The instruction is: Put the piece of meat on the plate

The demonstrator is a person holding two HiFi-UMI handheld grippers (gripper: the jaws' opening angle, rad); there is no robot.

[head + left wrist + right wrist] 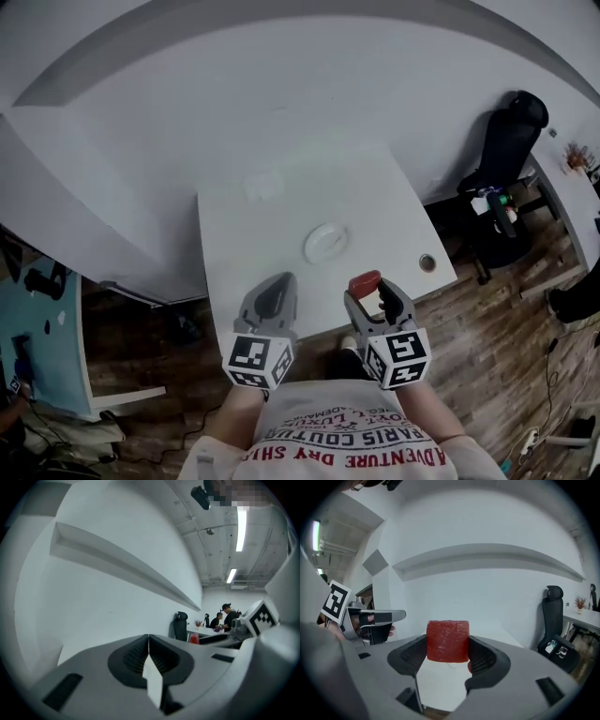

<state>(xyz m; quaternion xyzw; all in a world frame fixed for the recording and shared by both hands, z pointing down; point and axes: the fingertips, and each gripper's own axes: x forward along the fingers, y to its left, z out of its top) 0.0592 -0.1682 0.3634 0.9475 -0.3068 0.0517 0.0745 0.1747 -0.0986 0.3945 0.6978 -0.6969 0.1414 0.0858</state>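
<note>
My right gripper is shut on a red block of meat, held above the near edge of the white table; the meat shows as a red lump at the jaw tips in the head view. A white round plate lies on the table ahead, between the two grippers and a little beyond them. My left gripper hovers at the table's near edge, shut with nothing between its jaws; in the left gripper view the two pads meet.
A small round hole sits near the table's right edge. A black office chair stands to the right, with a second desk beyond it. People sit at a far desk. Wooden floor surrounds the table.
</note>
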